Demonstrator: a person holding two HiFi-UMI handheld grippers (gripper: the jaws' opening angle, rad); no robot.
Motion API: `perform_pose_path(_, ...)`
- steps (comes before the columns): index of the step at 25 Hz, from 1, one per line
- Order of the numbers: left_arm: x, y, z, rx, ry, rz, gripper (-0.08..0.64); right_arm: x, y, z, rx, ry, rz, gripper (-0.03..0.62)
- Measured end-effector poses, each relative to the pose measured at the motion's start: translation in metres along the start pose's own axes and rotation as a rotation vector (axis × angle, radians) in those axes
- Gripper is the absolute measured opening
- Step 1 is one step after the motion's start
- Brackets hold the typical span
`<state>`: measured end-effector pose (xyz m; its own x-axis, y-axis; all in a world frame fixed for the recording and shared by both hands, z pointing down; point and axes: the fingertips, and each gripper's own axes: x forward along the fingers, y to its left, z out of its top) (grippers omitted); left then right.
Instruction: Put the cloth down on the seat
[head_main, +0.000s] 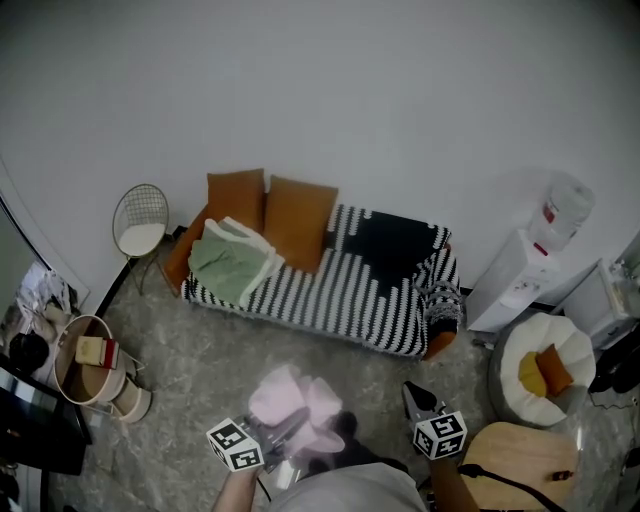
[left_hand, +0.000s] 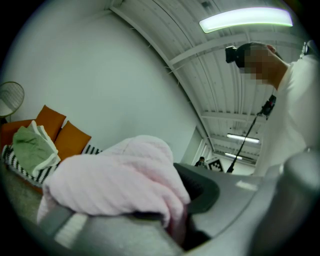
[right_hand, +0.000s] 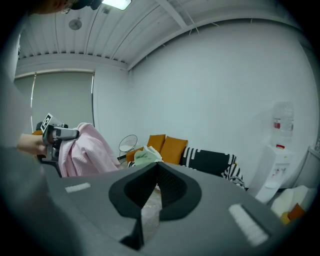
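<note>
A pink cloth (head_main: 295, 405) hangs bunched from my left gripper (head_main: 285, 435), which is shut on it low in the head view, well in front of the sofa. In the left gripper view the pink cloth (left_hand: 115, 185) fills the jaws and hides the pads. The seat is a black-and-white striped sofa (head_main: 340, 290) against the wall, with two orange cushions (head_main: 298, 220) and a green cloth (head_main: 232, 262) at its left end. My right gripper (head_main: 418, 405) is to the right of the cloth, jaws closed on nothing (right_hand: 154, 167). From the right gripper view the pink cloth (right_hand: 85, 150) shows at the left.
A wire chair (head_main: 140, 222) stands left of the sofa, a water dispenser (head_main: 530, 270) to its right. A white pouf (head_main: 545, 370) and a wooden stool (head_main: 520, 460) are at the lower right. A round basket (head_main: 85, 360) sits at the left.
</note>
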<state>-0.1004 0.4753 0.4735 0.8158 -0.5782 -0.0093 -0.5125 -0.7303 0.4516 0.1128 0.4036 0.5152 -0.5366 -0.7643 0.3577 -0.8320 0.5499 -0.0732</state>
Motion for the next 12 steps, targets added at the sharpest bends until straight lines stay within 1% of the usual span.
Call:
perform_pose_path(5,0.016,0.02,0.008,0.001,-0.006,0.01,0.071,0.026,-0.012,0.007,-0.004,0.013,0.021,0.006)
perform_pose_path(12,0.042,0.05,0.024,-0.011,-0.009,0.025,0.071,0.062,-0.041,0.018,0.007,0.025,0.032,0.005)
